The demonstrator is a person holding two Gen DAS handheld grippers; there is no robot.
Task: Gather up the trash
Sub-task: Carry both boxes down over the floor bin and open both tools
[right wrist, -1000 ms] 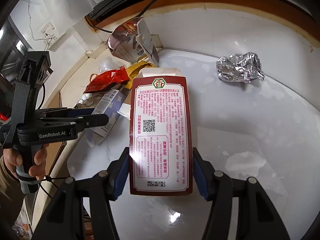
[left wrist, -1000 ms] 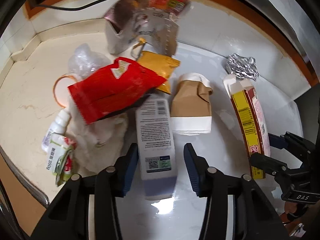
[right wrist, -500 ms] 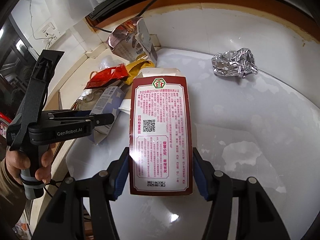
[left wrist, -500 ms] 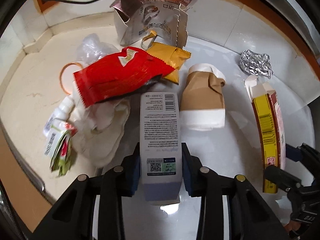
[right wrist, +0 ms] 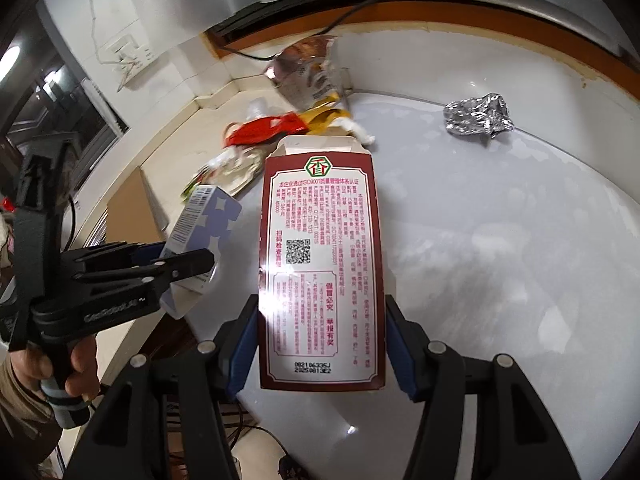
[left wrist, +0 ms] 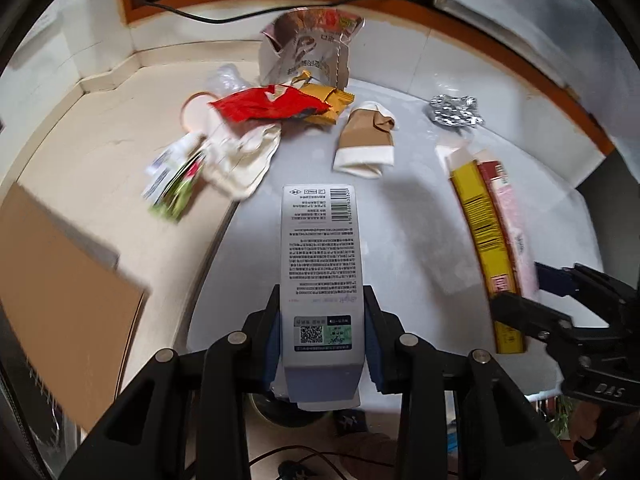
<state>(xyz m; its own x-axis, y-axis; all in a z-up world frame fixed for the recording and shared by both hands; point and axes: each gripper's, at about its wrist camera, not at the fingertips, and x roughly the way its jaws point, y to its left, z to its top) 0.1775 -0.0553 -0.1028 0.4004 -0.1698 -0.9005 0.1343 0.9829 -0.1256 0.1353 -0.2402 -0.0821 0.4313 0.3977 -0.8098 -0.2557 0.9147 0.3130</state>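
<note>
**Two boxes in hand, the rest of the litter waiting**

From my left wrist camera, my left gripper (left wrist: 322, 344) is clamped on the grey-white box (left wrist: 322, 264), the pads pressing its long sides near the bottom end. My jaws have just been closing on it, and it now stands out ahead of me, clear of the white table (left wrist: 420, 248). I take it low so its length points forward and I can tip it into a bin. Beyond it lie the red wrapper (left wrist: 268, 106), the yellow packet (left wrist: 330, 104), the brown paper cup (left wrist: 366, 140), the crumpled foil (left wrist: 454, 110) and the torn silver bag (left wrist: 308, 50), all well apart from my jaws. At the right edge my right gripper (left wrist: 520, 294) carries its carton, seen edge-on.

From my right wrist camera, my right gripper (right wrist: 320, 352) holds the dark red carton (right wrist: 320, 264) by both long sides, flap end forward, over the table. My left hand (right wrist: 76, 364) shows at the left, its box angled upward.

I judge that both grabs are done, and the next move is to carry the pair to wherever the trash goes; no bin is in view, though a brown cardboard sheet (left wrist: 60, 300) lies at the left.
</note>
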